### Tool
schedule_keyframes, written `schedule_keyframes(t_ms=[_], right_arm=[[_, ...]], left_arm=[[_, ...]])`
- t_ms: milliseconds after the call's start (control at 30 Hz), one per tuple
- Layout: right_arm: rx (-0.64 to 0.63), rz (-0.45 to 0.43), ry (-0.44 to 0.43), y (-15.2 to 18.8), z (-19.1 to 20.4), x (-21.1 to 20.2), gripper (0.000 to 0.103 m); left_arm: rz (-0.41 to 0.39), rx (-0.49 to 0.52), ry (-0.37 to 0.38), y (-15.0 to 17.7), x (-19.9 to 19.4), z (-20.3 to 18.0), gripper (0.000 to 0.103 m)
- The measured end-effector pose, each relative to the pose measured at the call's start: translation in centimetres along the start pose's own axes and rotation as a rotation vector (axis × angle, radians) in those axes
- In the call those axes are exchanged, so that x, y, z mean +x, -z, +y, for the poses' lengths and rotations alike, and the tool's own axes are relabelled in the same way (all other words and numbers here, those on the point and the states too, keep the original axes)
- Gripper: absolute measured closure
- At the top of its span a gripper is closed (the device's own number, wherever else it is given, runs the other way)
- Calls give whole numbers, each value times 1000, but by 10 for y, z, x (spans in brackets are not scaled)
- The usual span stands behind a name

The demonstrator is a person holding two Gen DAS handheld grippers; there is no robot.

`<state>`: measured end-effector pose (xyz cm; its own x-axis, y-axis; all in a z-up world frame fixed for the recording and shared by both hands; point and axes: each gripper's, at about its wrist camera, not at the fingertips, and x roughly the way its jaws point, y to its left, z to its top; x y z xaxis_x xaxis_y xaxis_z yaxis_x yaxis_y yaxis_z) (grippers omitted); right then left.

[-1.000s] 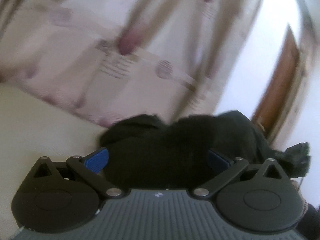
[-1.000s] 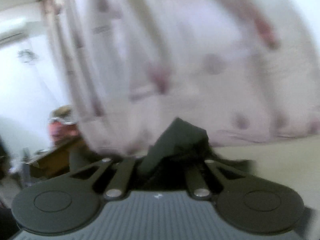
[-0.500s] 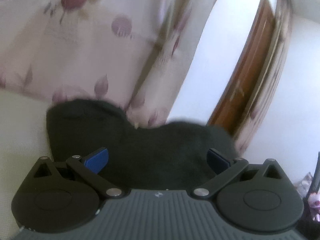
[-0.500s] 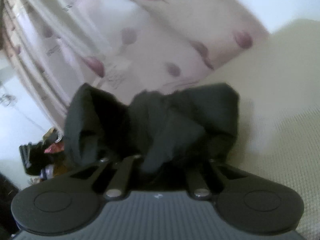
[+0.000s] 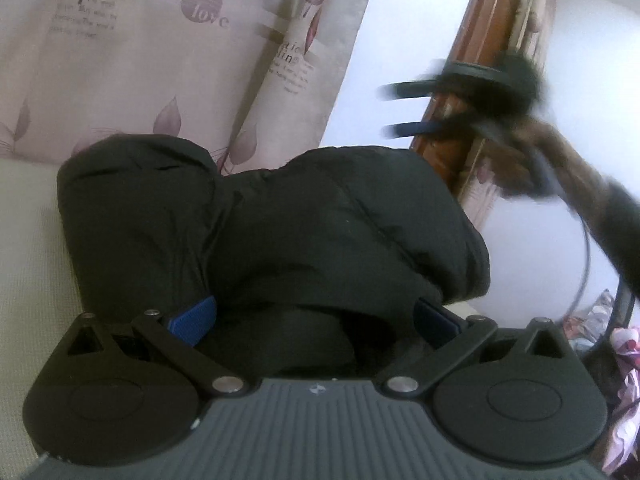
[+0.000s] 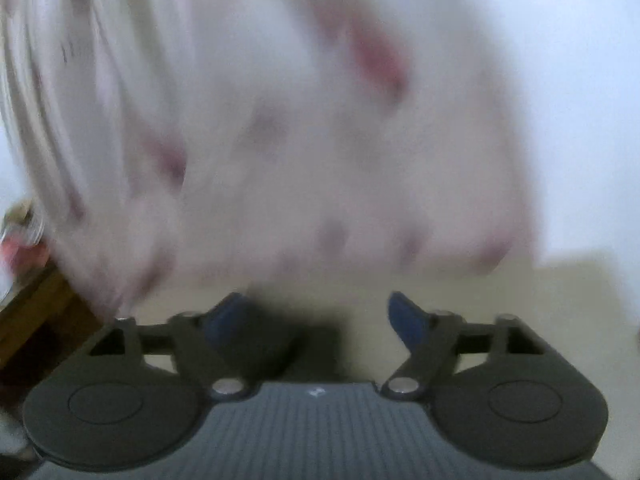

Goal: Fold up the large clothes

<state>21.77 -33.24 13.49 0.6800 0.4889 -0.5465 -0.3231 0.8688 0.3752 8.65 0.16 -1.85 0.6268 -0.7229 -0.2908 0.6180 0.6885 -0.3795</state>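
A large black garment [image 5: 280, 232] lies bunched on the cream bed surface [image 5: 28, 240], filling the middle of the left wrist view. My left gripper [image 5: 314, 316] is open, its blue pads [image 5: 192, 316] spread wide with the black cloth lying between and over them. My right gripper [image 6: 318, 312] is open and empty above the cream surface [image 6: 520, 300]; its view is blurred. It also shows in the left wrist view [image 5: 460, 104], raised at the upper right, apart from the garment.
A pink leaf-print curtain [image 5: 140, 60] hangs behind the bed, also blurred in the right wrist view [image 6: 280, 120]. A brown wooden door frame [image 5: 480, 60] and white wall stand at the right. Floral fabric [image 5: 624, 360] lies at the far right.
My right gripper opened and let go of the black garment, then swung away from it. The garment settled on the bed in front of my left gripper, which stayed open.
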Motion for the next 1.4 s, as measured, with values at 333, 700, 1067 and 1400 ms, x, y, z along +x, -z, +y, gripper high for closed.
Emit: schedule_keyframes(t_ms=[333, 700, 1067, 1400], right_arm=[[-109, 516, 91, 8, 61, 224, 23], [-318, 153, -21, -1, 115, 110, 103], [-15, 241, 8, -13, 54, 129, 20], [-279, 390, 45, 10, 100, 243, 90]], left_arm=[[-34, -89, 42, 7, -22, 19, 0], [-13, -212, 21, 13, -66, 36, 0], [-20, -223, -25, 9, -73, 35, 0], [9, -198, -66, 13, -72, 46, 0]])
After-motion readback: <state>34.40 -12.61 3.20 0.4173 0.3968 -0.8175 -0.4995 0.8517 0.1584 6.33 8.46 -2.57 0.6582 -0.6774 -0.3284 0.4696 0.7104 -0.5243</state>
